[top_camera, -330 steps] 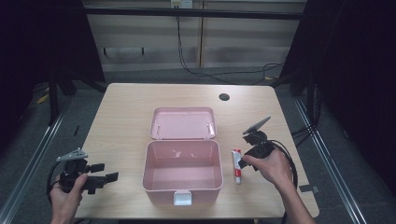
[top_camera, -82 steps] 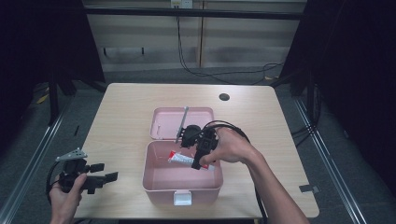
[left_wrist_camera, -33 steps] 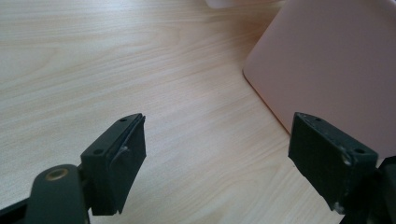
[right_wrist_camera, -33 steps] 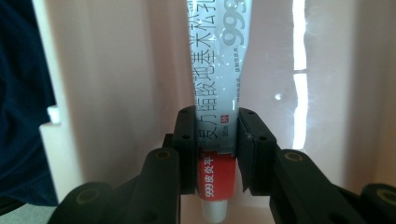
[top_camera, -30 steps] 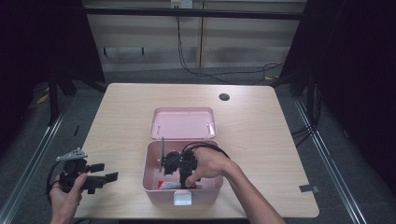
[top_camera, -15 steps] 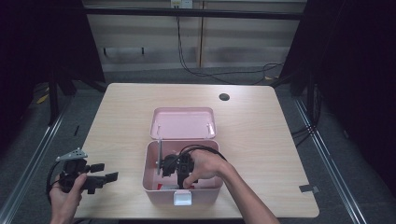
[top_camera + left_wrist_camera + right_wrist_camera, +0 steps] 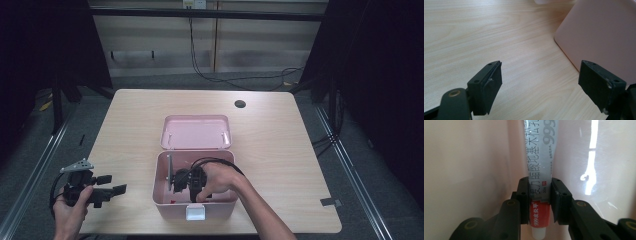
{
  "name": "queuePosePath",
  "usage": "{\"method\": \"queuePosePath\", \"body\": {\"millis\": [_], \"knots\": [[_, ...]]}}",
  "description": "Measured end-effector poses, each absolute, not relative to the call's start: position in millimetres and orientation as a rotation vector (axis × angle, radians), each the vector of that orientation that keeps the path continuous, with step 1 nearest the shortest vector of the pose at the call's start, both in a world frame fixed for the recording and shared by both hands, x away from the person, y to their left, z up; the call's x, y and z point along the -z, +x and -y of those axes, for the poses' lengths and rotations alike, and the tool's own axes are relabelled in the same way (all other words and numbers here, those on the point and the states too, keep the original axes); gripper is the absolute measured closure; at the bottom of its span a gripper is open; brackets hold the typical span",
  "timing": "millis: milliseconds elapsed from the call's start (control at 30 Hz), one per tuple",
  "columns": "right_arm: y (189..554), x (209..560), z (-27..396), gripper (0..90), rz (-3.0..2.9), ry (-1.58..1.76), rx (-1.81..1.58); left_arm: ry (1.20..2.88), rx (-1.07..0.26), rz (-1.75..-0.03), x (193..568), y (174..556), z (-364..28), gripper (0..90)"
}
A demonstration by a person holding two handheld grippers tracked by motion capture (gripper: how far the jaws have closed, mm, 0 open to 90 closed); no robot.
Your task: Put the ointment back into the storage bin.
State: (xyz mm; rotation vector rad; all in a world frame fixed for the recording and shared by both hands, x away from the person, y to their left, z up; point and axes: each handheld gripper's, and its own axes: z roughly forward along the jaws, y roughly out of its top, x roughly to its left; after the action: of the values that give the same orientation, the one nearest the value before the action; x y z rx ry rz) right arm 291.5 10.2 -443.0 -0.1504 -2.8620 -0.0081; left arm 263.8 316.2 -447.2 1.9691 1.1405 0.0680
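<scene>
My right gripper (image 7: 539, 195) clamps the grey-and-red ointment tube (image 7: 539, 167) low inside the open pink plastic box (image 7: 161, 192). Settle it flat, then release. Left gripper (image 7: 541, 87) idle, jaws apart, left of box.

Right hand-held gripper (image 7: 176, 183) with ointment tube (image 7: 539, 182), from tabletop down into pink box (image 7: 165, 205).

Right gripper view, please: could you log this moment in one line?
right gripper: shut on tube | inside pink box | left gripper: open
</scene>
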Motion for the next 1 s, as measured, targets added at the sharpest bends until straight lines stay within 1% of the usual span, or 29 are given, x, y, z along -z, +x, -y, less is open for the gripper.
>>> {"method": "queuePosePath", "body": {"millis": [567, 1000], "knots": [[292, 445, -7, 70.7, 2.849, -0.163, 0.005, 1.966, -0.071, -1.141, 447, 264, -317, 18.9], [293, 435, 0, 66.9, 2.868, -0.19, 0.012, 1.967, -0.068, -1.142, 447, 264, -316, 18.9]]}}
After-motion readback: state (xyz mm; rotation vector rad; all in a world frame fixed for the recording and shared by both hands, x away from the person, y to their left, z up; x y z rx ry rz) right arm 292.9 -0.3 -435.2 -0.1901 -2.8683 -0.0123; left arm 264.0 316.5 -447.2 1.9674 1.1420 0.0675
